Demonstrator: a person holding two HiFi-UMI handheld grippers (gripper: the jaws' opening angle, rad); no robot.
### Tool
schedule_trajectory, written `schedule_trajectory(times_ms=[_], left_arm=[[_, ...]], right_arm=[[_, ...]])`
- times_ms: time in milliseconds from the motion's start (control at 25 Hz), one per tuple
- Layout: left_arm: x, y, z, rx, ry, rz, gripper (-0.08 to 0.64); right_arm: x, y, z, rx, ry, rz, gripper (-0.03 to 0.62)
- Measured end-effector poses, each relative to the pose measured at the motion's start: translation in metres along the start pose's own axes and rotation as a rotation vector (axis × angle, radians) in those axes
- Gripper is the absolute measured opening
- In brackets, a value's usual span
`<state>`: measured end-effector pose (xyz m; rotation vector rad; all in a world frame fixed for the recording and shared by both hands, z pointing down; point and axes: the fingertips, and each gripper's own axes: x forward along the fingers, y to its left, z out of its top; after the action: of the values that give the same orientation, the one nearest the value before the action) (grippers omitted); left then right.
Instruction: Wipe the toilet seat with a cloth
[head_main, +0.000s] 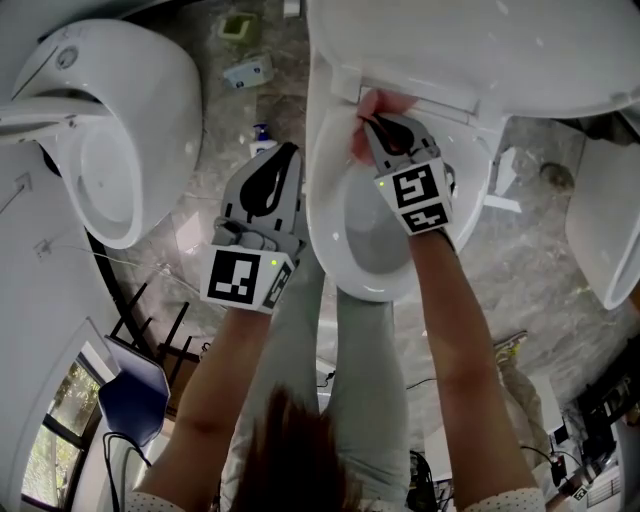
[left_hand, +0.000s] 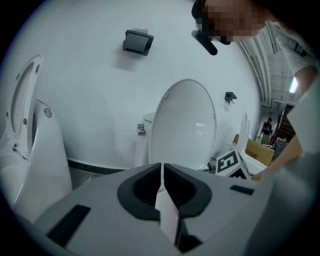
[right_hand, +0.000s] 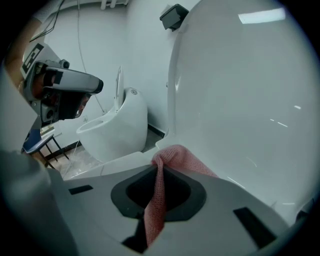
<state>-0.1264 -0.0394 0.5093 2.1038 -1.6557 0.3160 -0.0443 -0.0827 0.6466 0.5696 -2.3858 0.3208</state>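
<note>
From the head view, my right tongs are at the back edge of the toilet seat, just under the raised lid, clamped on the pink cloth. The cloth bunches against the rim near the hinge. The bowl lies open below that gripper, with my forearm crossing its front lip. My left tongs hang outside the seat's left edge, close beside it, over the grey marbled floor. That strip of floor is narrow, closed in on the far side by a second toilet, and a third fixture's rim cuts in at the right edge. In the left gripper view, the left tongs are pressed together to a thin slit, gripping nothing. Past them the lid stands upright against the white wall, the right gripper's marker cube sits low beside it, and the second toilet fills the left side. In the right gripper view, the right tongs pinch the cloth, which spills over the tips and touches the white surface at the foot of the lid. The lid takes up the whole right side. The second toilet stands well apart to the left.
</note>
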Motion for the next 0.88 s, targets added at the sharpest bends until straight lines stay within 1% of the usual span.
schedule_trajectory(times_ms=[120, 240, 400, 560, 680, 880], left_arm=[[0.0, -0.001, 0.0, -0.008, 0.001, 0.004, 0.02], [0.001, -0.004, 0.0, -0.004, 0.006, -0.003, 0.02], [0.002, -0.008, 0.001, -0.003, 0.006, -0.009, 0.02], [0.001, -0.008, 0.005, -0.004, 0.0, -0.011, 0.015], [0.002, -0.009, 0.004, -0.005, 0.005, -0.016, 0.015], [0.001, -0.015, 0.002, 0.004, 0.006, -0.029, 0.015]], right_arm=[[-0.004, -0.004, -0.003, -0.03, 0.008, -0.01, 0.035], [-0.01, -0.014, -0.009, -0.004, 0.018, -0.037, 0.034], [-0.017, -0.022, -0.017, 0.028, 0.025, -0.038, 0.032], [-0.025, -0.029, -0.024, 0.023, 0.045, -0.031, 0.032], [-0.032, -0.036, -0.031, 0.025, 0.06, -0.04, 0.032], [-0.044, -0.046, -0.044, 0.054, 0.07, -0.06, 0.032]])
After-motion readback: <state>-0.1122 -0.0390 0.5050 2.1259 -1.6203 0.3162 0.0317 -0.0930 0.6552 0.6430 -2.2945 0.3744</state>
